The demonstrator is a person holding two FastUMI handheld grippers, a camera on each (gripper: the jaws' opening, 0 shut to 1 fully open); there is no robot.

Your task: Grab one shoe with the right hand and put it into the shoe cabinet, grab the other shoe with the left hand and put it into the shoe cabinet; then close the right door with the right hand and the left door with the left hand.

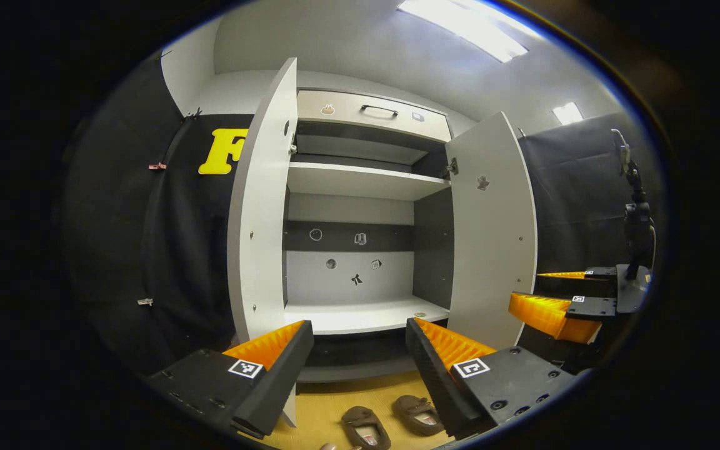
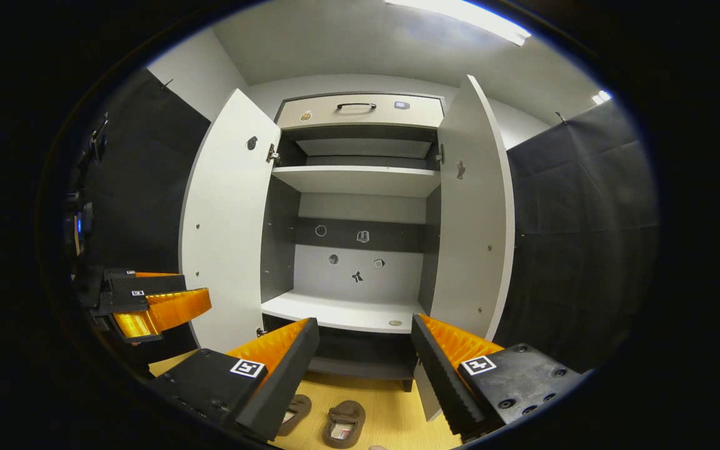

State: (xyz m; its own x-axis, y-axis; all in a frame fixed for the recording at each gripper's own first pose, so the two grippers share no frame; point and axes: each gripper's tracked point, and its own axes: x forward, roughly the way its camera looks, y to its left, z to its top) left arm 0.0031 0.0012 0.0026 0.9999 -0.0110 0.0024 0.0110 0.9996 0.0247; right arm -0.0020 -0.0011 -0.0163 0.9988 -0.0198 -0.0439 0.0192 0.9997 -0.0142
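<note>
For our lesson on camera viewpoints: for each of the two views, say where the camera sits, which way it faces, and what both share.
Left gripper view: rides the left gripper, facing the open white two-door shoe cabinet; own fingers apart, the right gripper at right.
Right gripper view: rides the right gripper, facing the cabinet squarely; own fingers apart, left gripper at left.
Shared: the cabinet, both doors open, and the pair of brown slip-on shoes on the wooden floor.
</note>
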